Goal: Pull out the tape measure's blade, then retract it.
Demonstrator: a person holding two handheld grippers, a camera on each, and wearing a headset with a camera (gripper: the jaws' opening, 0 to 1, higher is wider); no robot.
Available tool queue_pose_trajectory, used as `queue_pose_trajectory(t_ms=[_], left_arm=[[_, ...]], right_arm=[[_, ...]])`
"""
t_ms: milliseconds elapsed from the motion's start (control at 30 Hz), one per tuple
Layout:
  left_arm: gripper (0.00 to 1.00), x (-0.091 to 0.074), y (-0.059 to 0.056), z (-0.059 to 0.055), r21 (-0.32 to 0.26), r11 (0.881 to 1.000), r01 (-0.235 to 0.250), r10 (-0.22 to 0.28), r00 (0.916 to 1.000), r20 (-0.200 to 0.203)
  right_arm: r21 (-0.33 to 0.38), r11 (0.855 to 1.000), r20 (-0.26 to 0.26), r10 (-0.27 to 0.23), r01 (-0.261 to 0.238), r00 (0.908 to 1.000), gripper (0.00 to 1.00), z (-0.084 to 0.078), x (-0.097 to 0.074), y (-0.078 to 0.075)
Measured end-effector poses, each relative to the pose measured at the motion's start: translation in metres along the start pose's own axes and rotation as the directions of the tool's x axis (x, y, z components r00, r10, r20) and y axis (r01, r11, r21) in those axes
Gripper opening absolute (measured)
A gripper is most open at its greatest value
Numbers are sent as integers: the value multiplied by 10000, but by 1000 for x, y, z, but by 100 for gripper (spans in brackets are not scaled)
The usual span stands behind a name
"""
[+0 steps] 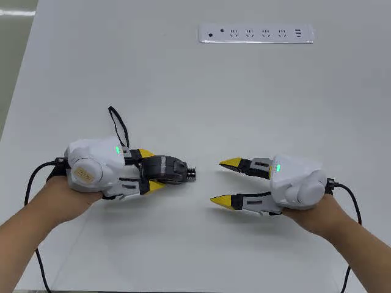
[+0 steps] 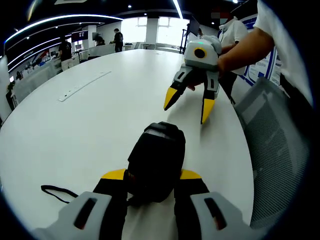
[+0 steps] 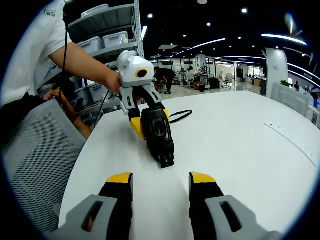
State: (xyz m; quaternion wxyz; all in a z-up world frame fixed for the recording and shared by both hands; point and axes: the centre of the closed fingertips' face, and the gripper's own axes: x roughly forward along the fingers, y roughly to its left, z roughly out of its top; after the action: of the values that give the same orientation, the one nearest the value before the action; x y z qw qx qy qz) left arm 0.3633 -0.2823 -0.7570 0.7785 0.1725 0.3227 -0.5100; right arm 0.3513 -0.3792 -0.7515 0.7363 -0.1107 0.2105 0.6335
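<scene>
Head view: two grippers, one tape measure held in one of them
Left gripper [image 1: 151, 169] has its jaws pinching the single black tape measure [image 1: 168, 170] by its sides, the case lying on the white table [image 1: 183, 91] with its mouth towards the right gripper [image 1: 226, 181], whose jaws stand spread, near the case but not touching it. One black strap [image 1: 119, 125] loops out behind the left gripper (its lower end hidden), and one power strip [image 1: 256, 33] lies well beyond. The blade tip is too small to make out.

White power strip [image 1: 256, 33] flat on white table [image 1: 183, 79], far side; grey mesh chair [image 3: 35, 145] beside table.
</scene>
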Motion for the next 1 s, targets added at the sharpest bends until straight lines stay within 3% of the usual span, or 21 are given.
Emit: queue_pose_trajectory(t_ms=[700, 1000], left_arm=[[32, 2, 4, -7, 123, 9999, 76, -74, 9999, -156], [32, 1, 0, -3, 104, 9999, 89, -87, 9998, -166]], right_arm=[[-312, 9980, 119, 555, -551, 9984, 39, 1, 34, -1], [-318, 9971, 258, 694, -686, 9973, 35, 1, 42, -3]])
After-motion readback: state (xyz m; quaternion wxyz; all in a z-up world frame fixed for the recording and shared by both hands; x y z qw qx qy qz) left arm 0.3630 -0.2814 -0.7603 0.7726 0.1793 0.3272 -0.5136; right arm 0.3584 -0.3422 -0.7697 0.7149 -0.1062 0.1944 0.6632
